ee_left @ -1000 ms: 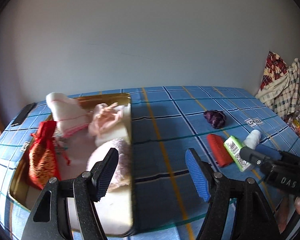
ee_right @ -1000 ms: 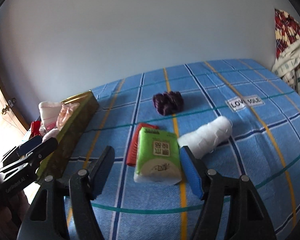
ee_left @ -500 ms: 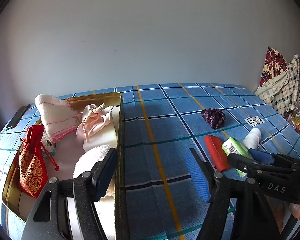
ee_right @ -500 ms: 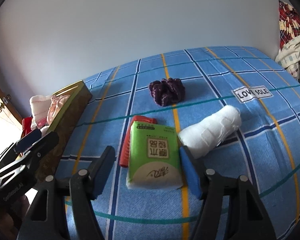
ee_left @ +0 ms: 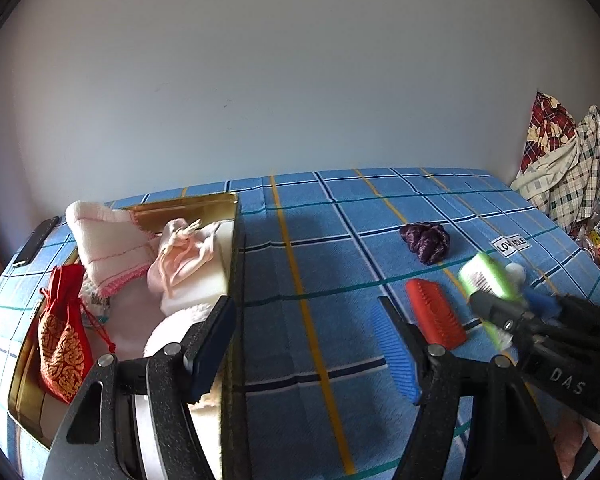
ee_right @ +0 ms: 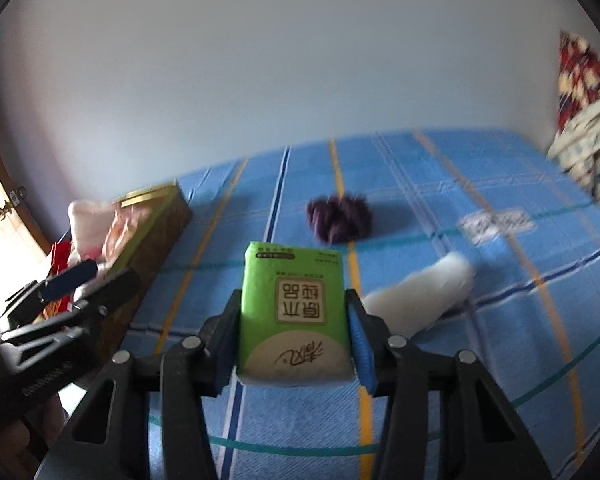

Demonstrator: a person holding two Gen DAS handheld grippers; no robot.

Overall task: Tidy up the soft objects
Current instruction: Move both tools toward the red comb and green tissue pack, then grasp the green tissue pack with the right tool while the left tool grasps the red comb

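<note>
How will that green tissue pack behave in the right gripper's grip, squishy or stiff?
The green tissue pack probably gives a little: the right gripper pinches its soft-looking sides. It is likely light, held clear of the blue bedsheet. Its glossy wrap may slip.

Green tissue pack (ee_right: 294, 308), upright, clamped, lifted

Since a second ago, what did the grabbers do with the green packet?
The right gripper closed on the green tissue pack and lifted it off the blue cloth; earlier it lay between open fingers. The left gripper stays open and empty beside the gold tin. The purple scrunchie, white roll and red item haven't moved.
</note>
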